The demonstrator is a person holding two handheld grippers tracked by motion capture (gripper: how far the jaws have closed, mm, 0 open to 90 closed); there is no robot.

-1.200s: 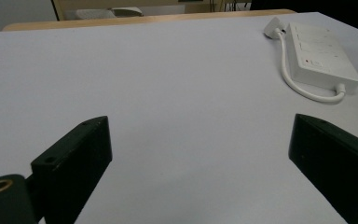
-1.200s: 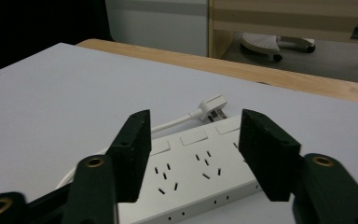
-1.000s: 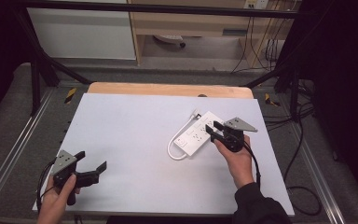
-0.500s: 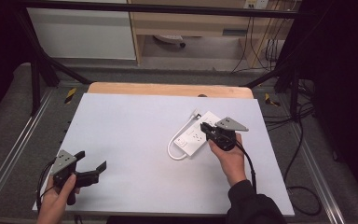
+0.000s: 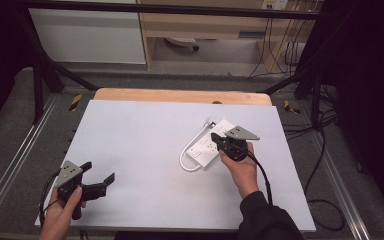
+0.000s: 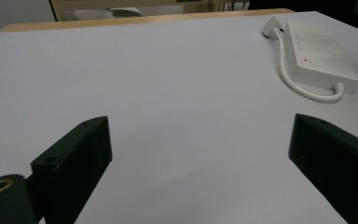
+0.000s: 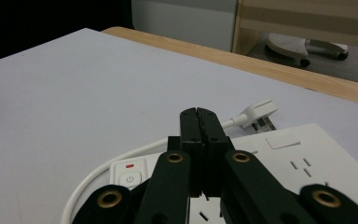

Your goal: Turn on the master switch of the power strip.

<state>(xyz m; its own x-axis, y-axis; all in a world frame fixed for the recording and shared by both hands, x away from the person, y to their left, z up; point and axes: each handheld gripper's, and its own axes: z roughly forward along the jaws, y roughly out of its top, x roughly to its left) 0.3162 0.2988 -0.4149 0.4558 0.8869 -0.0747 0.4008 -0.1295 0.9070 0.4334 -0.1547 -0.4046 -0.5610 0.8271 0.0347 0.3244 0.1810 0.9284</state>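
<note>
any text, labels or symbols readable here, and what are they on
No readable words or numbers anywhere.
Power symbol (circle with a stroke), no letters: on the switch of the white power strip, beneath a small red mark.
Small grey print at the strip's right edge in the right gripper view: too small and blurred to read.
Mark by the switch in the left gripper view: too blurred to read.

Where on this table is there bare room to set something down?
The table is bare from its left edge across the middle to the power strip. The near strip between the left gripper and the right hand is also free. It is crowded around the power strip, its cord and the right gripper.
</note>
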